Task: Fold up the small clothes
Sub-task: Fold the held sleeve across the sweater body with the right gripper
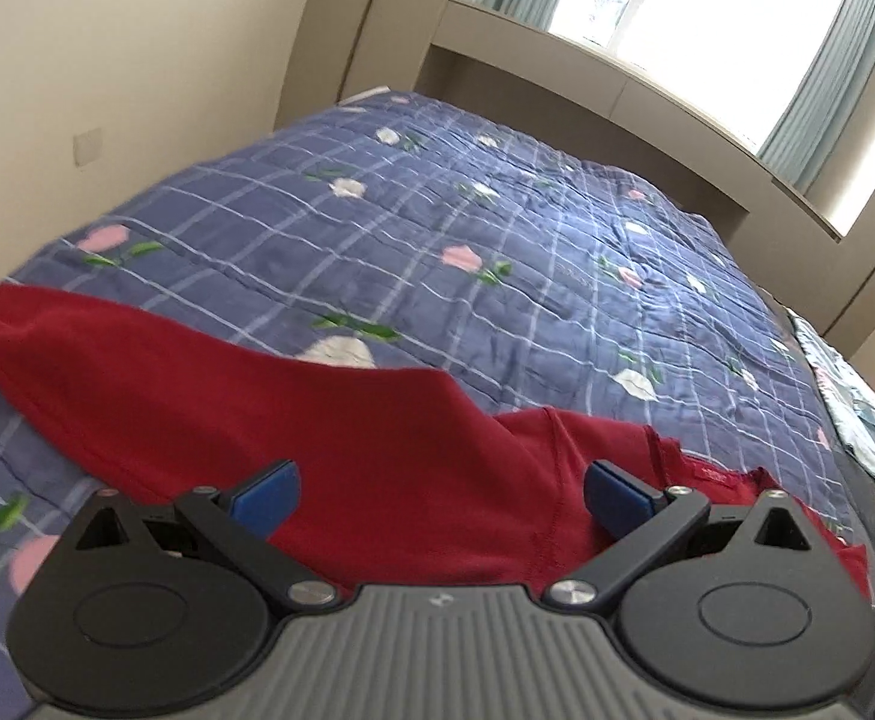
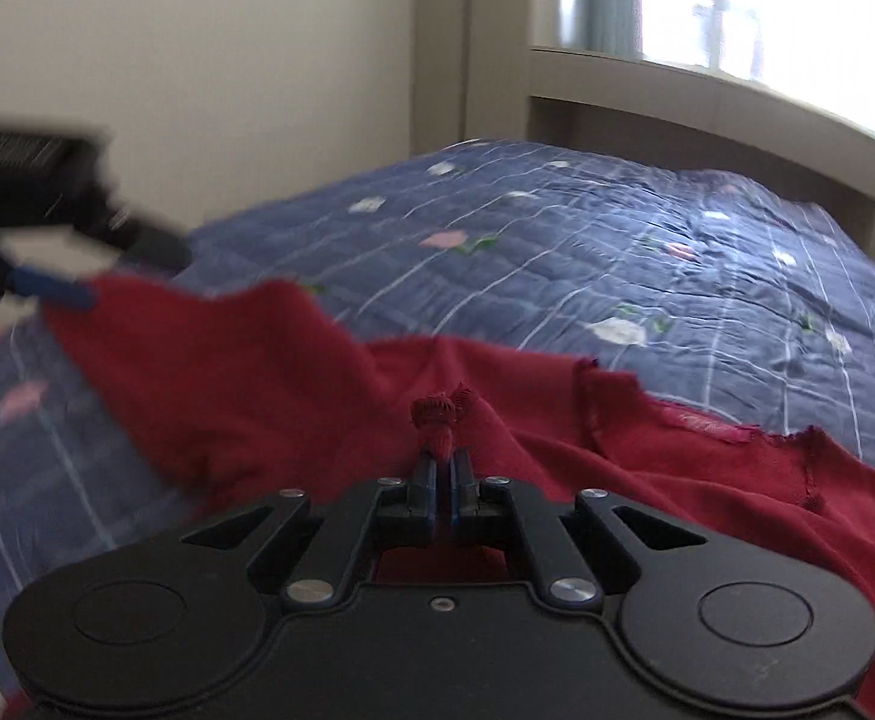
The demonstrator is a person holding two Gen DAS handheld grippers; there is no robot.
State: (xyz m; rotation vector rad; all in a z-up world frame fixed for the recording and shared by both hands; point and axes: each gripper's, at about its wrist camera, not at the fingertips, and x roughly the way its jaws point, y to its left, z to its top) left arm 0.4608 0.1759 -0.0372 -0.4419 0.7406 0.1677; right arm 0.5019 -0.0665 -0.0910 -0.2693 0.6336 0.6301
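Observation:
A small red garment (image 1: 341, 444) lies crumpled on a blue checked quilt (image 1: 437, 222). My left gripper (image 1: 440, 495) is open, its blue-padded fingers wide apart just above the red cloth, holding nothing. In the right wrist view my right gripper (image 2: 445, 468) is shut on a pinched fold of the red garment (image 2: 557, 456), which bunches up between the fingertips. The left gripper (image 2: 59, 282) also shows in the right wrist view, blurred, at the far left by the garment's raised corner.
The quilt (image 2: 617, 252) covers a bed that runs back to a beige wall and a window with green curtains (image 1: 827, 90). Other patterned bedding (image 1: 869, 414) lies at the bed's right edge.

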